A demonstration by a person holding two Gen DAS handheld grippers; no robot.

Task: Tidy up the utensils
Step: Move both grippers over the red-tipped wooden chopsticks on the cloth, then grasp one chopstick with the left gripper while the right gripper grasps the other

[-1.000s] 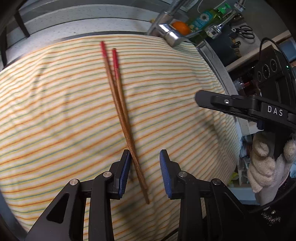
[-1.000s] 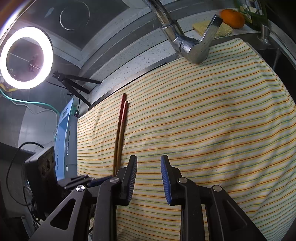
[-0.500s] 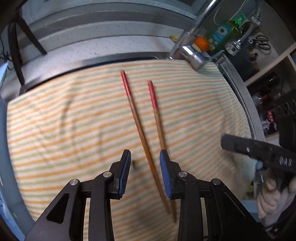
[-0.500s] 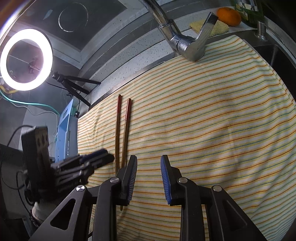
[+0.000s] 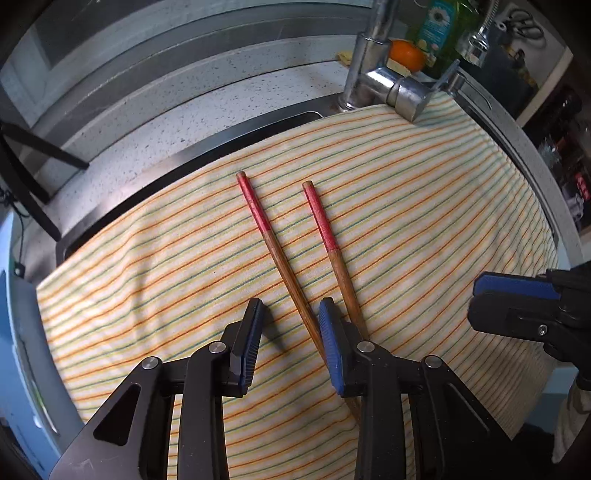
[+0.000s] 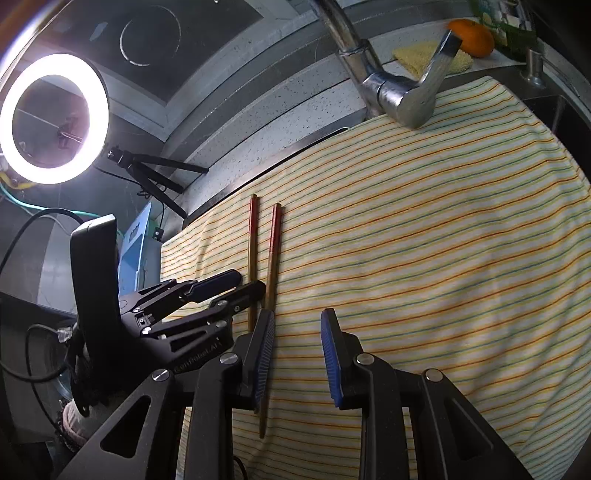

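The left gripper (image 5: 288,325) hangs just above the striped cloth with its blue-padded jaws parted and nothing pressed between them. The left of the two wooden chopsticks with red-painted tops (image 5: 275,251) slants down into that gap close to the right pad, while the other chopstick (image 5: 334,251) runs outside it and disappears under the right finger. The right gripper (image 6: 297,350) hovers over bare cloth beside them, its jaws likewise apart and empty.

Both sticks lie flat on the yellow cloth with orange and green stripes (image 5: 424,192), red ends well apart, thin ends converging near the left gripper, so the pair is splayed and not yet aligned.

Risk, as I judge it: closing now would catch only one stick, or the right finger would nudge the outer stick and roll it further out of line. The soft cloth could also bunch up between the pads.

Beyond, a chrome tap (image 5: 384,79) overhangs the cloth's far edge, with an orange fruit (image 5: 406,55) and a green bottle (image 5: 437,26) behind it. Nothing blocks the chopsticks themselves.
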